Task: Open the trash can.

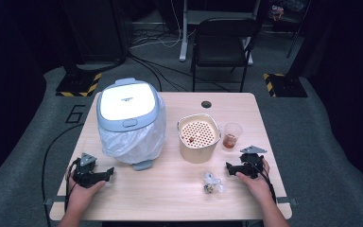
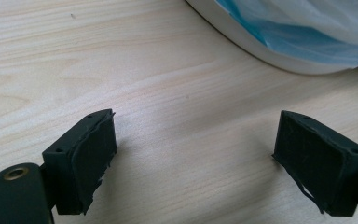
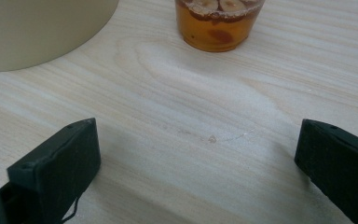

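Floor beside table [image 1: 170, 189] reads "6"; left gripper [image 2: 196, 154] and right gripper [image 3: 198, 163] both gape wide, empty

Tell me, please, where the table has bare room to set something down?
Free: the near strip between the left tool and the wrappers, and the far right corner behind the cup. Crowded: bin, strainer pot and cup.

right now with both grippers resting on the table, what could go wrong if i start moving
1. The cup of amber liquid stands open just ahead of the right gripper, beside the strainer pot; a forward sweep could tip and spill it.
2. The crumpled wrapper lies loose near the right hand and could be brushed off.
3. The bin has a loose bag that could snag the left gripper.
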`<state>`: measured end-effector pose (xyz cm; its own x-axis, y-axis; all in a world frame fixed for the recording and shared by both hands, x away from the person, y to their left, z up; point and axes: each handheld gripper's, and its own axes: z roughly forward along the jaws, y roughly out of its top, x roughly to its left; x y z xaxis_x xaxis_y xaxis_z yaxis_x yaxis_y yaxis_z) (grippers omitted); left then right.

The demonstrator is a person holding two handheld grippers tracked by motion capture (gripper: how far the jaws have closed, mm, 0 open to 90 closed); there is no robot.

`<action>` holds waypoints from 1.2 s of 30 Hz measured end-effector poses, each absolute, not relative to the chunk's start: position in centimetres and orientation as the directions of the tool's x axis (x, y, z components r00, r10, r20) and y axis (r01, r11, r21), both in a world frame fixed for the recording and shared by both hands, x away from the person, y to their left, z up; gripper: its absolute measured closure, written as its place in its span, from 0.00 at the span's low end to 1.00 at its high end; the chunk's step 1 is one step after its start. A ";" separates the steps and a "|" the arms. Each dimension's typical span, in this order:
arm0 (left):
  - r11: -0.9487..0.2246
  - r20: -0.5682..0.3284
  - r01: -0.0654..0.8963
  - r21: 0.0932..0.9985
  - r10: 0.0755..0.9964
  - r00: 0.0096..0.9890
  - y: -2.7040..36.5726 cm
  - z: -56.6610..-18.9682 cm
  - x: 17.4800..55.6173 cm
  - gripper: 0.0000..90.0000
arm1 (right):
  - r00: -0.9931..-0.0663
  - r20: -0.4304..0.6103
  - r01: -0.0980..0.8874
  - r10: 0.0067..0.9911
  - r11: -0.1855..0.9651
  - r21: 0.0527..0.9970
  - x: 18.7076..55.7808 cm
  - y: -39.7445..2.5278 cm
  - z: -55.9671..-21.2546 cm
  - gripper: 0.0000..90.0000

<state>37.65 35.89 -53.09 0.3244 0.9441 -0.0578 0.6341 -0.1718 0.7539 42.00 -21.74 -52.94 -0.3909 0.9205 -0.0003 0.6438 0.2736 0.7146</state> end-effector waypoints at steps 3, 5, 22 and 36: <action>-0.131 -0.098 0.636 0.761 0.945 0.312 36.2 -53.1 37.7 0.14 | -0.391 -0.001 0.644 0.920 0.274 0.715 42.0 -21.7 -52.9 0.00; -0.121 -0.106 0.632 0.765 0.945 0.310 36.3 -53.1 37.7 0.15 | -0.390 0.001 0.644 0.921 0.272 0.715 42.0 -21.7 -52.9 0.00; -0.198 -0.015 0.624 0.756 0.948 0.319 35.8 -53.1 37.6 0.20 | -0.390 0.000 0.644 0.921 0.273 0.715 42.0 -21.7 -52.9 0.00; -0.275 -0.034 0.645 0.713 0.905 0.424 34.1 -51.7 36.2 0.39 | -0.389 -0.002 0.644 0.921 0.273 0.715 42.0 -21.7 -52.9 0.00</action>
<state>36.24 34.06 -51.74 0.4235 0.9052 -0.0343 0.6454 -0.2750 0.7126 41.97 -21.74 -52.94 -0.3889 0.9213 -0.0020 0.6438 0.2734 0.7147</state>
